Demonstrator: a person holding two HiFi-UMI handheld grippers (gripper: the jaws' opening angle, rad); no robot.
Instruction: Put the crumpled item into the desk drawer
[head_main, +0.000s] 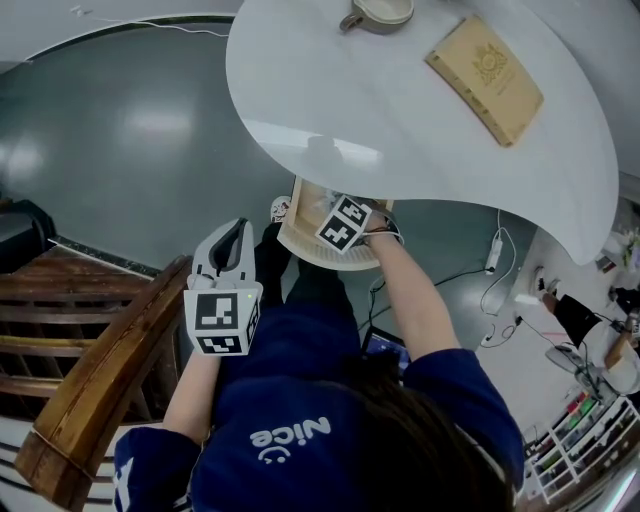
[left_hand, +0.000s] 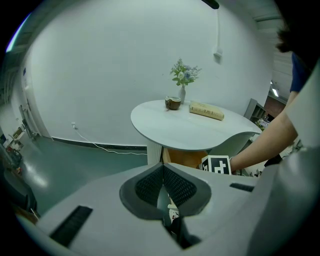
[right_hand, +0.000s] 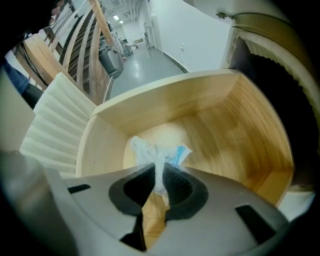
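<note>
The crumpled item (right_hand: 152, 151), white with a blue edge, hangs between the pads of my right gripper (right_hand: 159, 170), which is shut on it. It is inside the open wooden drawer (right_hand: 225, 125), just above the drawer's floor. In the head view the drawer (head_main: 300, 235) sticks out from under the white desk (head_main: 400, 120), and the right gripper (head_main: 345, 222) reaches into it. My left gripper (head_main: 235, 230) is held in the air left of the drawer, apart from it. Its jaws (left_hand: 162, 170) are shut with nothing between them.
On the desk lie a tan book (head_main: 485, 80) and a cup (head_main: 380, 12); a small vase of flowers (left_hand: 183, 80) stands at its far side. A wooden rail (head_main: 90, 380) runs at my left. Cables and a power strip (head_main: 495, 255) lie on the floor at the right.
</note>
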